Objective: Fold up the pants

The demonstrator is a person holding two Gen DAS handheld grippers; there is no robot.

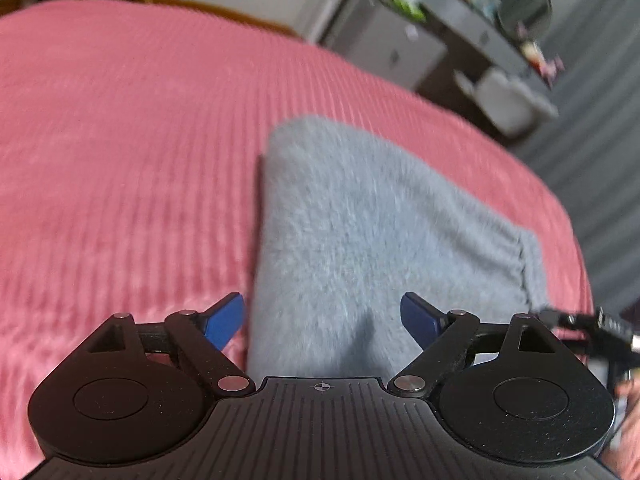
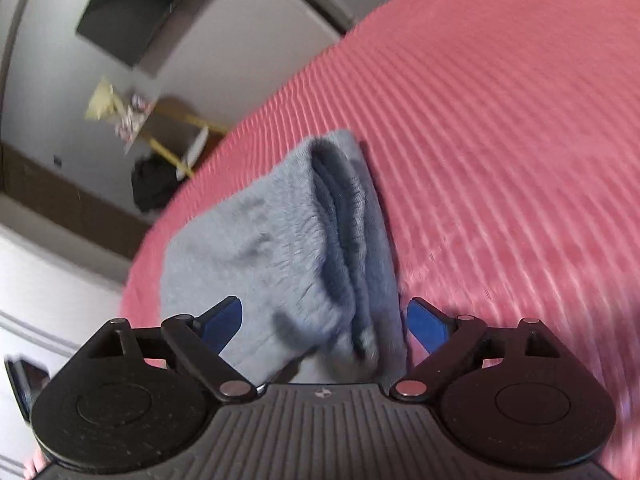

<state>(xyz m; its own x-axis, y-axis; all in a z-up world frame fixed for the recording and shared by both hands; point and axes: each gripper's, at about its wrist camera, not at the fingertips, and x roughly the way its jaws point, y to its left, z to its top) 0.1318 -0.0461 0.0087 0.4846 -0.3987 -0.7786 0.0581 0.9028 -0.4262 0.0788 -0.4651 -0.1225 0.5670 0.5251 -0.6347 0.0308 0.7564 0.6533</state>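
Fuzzy light grey-blue pants point(image 1: 360, 232) lie folded into a compact stack on a pink ribbed bedspread point(image 1: 120, 140). In the left wrist view the elastic waistband edge shows at the right. My left gripper point(image 1: 322, 318) is open above the near end of the pants, with the blue fingertips point(image 1: 224, 322) spread apart and nothing between them. In the right wrist view the pants point(image 2: 280, 240) show stacked folded layers along their right side. My right gripper point(image 2: 324, 322) is open just above their near end and holds nothing.
The pink bedspread point(image 2: 500, 140) stretches widely around the pants. A dark shelf with small items point(image 1: 480, 32) and a white stool point(image 1: 508, 100) stand beyond the bed. A wall TV point(image 2: 140, 8), a yellow-legged table point(image 2: 168, 136) and a dark bag point(image 2: 154, 188) are off the bed's edge.
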